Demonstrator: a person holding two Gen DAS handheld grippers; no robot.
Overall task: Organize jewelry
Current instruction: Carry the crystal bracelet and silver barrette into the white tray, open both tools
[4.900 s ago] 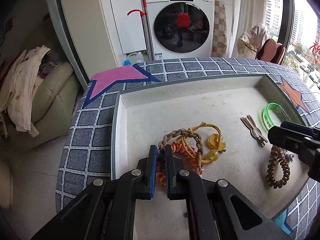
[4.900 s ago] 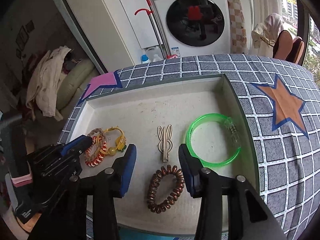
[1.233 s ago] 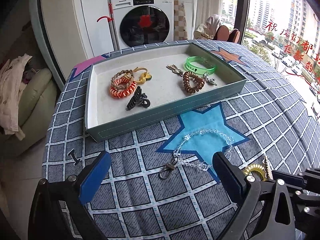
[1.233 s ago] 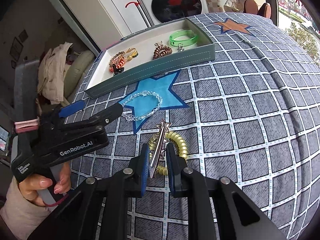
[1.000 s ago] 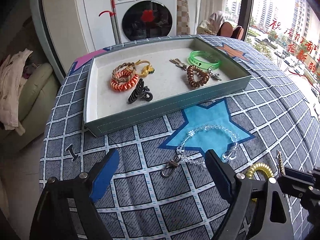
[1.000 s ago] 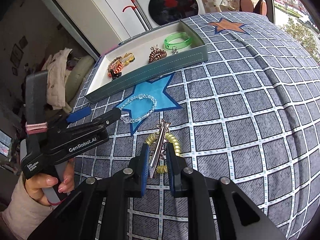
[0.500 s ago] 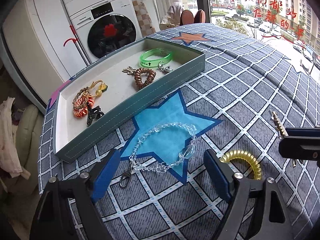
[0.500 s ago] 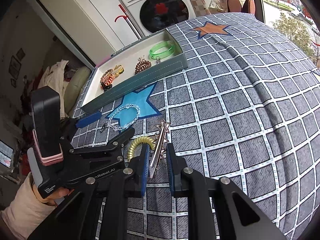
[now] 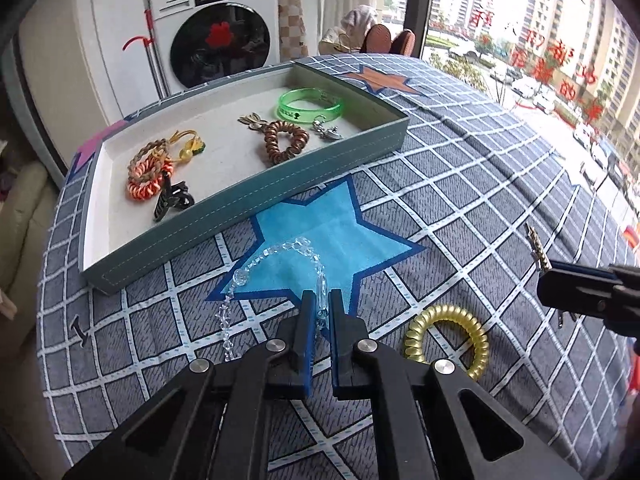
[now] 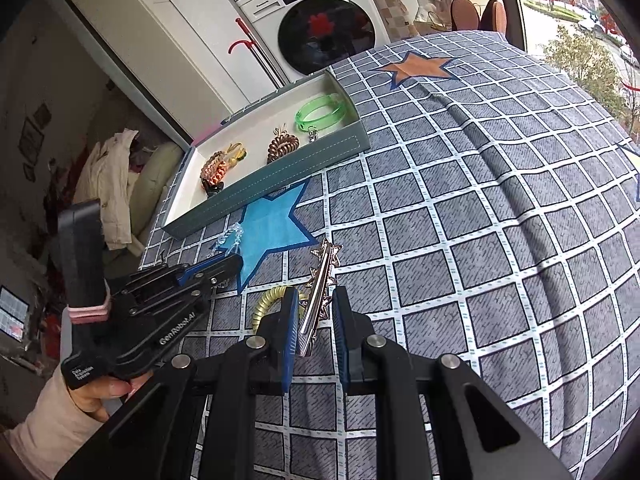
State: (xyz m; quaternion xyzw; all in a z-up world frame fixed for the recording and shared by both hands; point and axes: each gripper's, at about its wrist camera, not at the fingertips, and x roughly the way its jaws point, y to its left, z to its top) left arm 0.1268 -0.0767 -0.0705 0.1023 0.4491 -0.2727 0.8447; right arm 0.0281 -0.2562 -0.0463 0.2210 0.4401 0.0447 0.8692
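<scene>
Half a second ago the left gripper stood wide apart over the crystal bead chain; now its jaws have come together on one strand of it, at the near edge of the blue star patch. From that pinch the chain runs forward in a loop over the patch, and a loose tail trails back to the left. It looks light, limp and slippery, likely to swing and slide when lifted, so a hold across a larger bead seems safer than on the thin links.

Beside it on the right, the gold coil hair tie lies on the checked desk cloth, free of either gripper. Above it the right gripper is clamped on the star hair clip, a stiff metal piece held near its base with the tip pointing forward.

Farther off, the grey tray holds a black claw clip, braided bands, a brown coil tie and a green bangle. Both held pieces lie well short of it.
</scene>
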